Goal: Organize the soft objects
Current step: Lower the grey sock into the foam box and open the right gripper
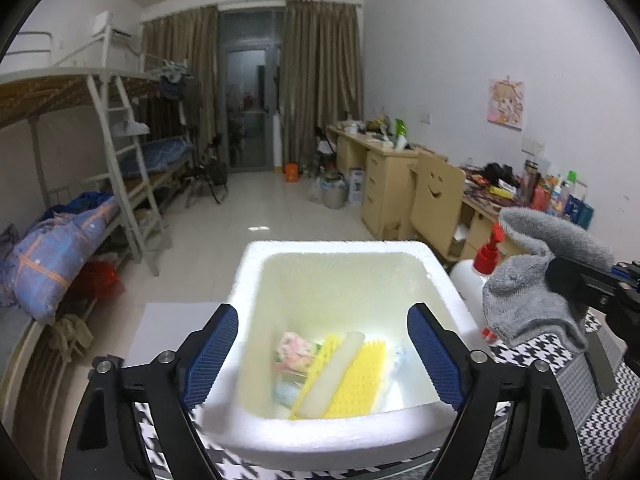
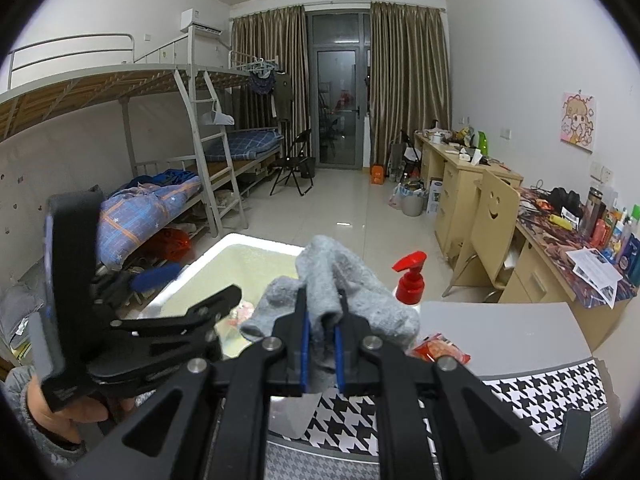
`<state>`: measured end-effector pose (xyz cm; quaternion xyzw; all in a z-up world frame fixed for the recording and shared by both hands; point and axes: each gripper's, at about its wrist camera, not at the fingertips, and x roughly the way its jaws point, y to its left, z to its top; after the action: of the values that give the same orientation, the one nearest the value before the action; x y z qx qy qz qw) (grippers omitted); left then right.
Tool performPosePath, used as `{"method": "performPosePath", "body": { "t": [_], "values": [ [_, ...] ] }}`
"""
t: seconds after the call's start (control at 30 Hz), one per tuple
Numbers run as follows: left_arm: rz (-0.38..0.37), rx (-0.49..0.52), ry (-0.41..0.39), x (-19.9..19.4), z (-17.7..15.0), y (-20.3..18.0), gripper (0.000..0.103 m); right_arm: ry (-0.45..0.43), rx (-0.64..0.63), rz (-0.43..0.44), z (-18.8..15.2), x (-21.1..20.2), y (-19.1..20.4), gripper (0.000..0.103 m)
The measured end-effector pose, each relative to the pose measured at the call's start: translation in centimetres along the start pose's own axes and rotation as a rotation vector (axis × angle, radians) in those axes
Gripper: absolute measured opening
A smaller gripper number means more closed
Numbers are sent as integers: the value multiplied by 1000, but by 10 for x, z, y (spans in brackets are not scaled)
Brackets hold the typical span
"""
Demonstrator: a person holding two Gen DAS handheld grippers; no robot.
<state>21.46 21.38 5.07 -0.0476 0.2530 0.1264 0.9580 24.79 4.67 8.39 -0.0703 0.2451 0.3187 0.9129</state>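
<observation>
Currently the right gripper (image 2: pixel 321 330) pinches a grey sock (image 2: pixel 332 292), just right of the foam box (image 1: pixel 256 432). Left gripper (image 1: pixel 322 356) gapes wide and empty over the box; sponge (image 1: pixel 352 380) lies inside.

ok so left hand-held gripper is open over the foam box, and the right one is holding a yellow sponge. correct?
Not quite. The right hand-held gripper is shut on a grey sock, not a yellow sponge; the right wrist view shows it. The left hand-held gripper is open over the foam box.
</observation>
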Motion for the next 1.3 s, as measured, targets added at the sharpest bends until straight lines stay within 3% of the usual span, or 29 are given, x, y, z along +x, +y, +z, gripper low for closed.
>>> {"method": "performPosePath", "body": {
  "t": [0.13,0.77,1.2,1.3],
  "values": [
    [27,-16,-31,-13,-1,7,102,9,3,8,1,6,0,13],
    [182,-76,-76,-35,-8,31,102,46,-22,60,11,33,21,13],
    [199,-76,-73,-40,-13,45,102,96,-9,98,14,61,35,13],
    [213,-71,-67,-40,-15,46,102,120,7,94,13,71,32,21]
  ]
}}
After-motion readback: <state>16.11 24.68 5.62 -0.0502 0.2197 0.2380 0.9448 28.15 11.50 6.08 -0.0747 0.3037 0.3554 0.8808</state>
